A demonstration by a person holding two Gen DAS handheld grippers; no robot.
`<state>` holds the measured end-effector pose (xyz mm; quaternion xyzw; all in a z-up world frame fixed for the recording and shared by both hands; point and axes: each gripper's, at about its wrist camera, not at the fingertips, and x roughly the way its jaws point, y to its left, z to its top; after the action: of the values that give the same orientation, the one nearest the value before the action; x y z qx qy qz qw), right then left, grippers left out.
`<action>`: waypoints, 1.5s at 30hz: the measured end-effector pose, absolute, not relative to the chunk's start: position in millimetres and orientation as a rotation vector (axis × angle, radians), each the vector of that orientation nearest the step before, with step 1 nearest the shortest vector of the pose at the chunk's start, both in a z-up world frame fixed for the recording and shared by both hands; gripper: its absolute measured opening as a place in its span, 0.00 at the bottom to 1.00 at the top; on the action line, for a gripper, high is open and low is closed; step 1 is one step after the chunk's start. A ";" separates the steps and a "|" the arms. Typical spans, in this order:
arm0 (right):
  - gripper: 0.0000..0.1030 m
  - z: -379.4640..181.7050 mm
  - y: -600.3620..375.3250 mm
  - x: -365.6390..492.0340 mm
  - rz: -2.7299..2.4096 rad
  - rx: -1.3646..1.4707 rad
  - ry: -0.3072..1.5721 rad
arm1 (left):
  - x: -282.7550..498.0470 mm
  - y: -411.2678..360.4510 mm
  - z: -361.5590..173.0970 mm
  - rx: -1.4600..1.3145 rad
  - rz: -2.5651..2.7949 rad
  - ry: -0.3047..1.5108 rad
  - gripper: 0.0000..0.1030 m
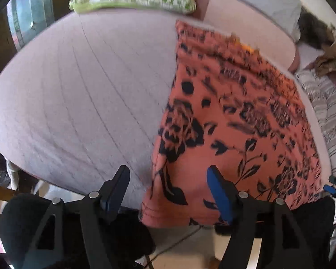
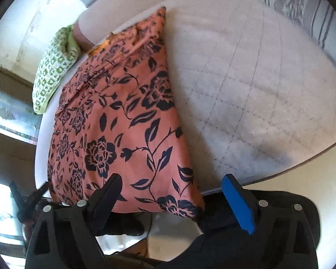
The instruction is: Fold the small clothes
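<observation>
While wide open, left gripper (image 1: 168, 192) and right gripper (image 2: 177, 199) hold nothing.

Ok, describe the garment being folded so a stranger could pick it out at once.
Start at the pale quilted mattress. Lying flat on it, with its near edge hanging over the mattress edge just in front of both grippers, is the salmon-orange garment. Its bold dark flower-and-leaf print sets it apart from the green-and-white patterned cloth beyond it.
</observation>
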<state>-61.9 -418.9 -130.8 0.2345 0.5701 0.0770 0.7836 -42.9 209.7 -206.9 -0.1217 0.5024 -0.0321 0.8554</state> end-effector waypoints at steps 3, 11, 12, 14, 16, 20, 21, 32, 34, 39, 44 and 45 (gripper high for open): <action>0.64 -144.4 -406.7 -56.7 0.195 0.480 1.293 | -43.8 206.2 -214.4 -0.228 -0.058 1.083 0.51; 0.24 -135.0 -396.9 -56.3 0.140 0.438 1.283 | -47.4 210.9 -219.4 -0.258 -0.080 1.095 0.13; 0.38 -140.7 -397.2 -54.1 0.146 0.451 1.328 | -48.0 209.4 -216.8 -0.252 -0.084 1.092 0.19; 0.74 -141.4 -397.4 -57.0 0.148 0.445 1.344 | -49.1 200.4 -213.5 -0.213 -0.100 1.074 0.47; 0.77 -140.1 -397.9 -58.0 0.150 0.419 1.317 | -51.4 192.5 -215.0 -0.150 -0.077 1.053 0.75; 0.30 -160.7 -397.6 -50.3 0.154 0.499 1.381 | -46.4 186.8 -220.1 -0.128 -0.114 1.087 0.11; 0.16 -159.0 -397.1 -50.7 0.172 0.497 1.380 | -45.8 187.2 -218.4 -0.145 -0.144 1.096 0.05; 0.06 -134.7 -416.4 -35.1 0.368 0.771 1.293 | -23.0 196.3 -193.5 -0.288 -0.242 1.121 0.04; 0.06 -109.9 -420.3 -17.7 0.430 0.821 1.224 | 1.4 197.8 -159.0 -0.342 -0.300 1.054 0.04; 0.06 -41.5 -428.9 93.7 0.534 0.885 0.967 | 103.2 203.4 -85.7 -0.418 -0.353 0.831 0.06; 0.64 -63.5 -440.3 221.1 0.353 0.846 0.874 | 237.4 204.2 -124.3 -0.408 -0.184 0.790 0.74; 0.90 -78.9 -438.1 233.2 0.255 0.803 0.914 | 249.7 205.4 -137.9 -0.389 -0.115 0.813 0.75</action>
<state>233.2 -438.1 -78.9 0.3762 0.4280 0.1196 0.8130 249.7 205.4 -137.9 -0.1879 0.3929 -0.0557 0.8985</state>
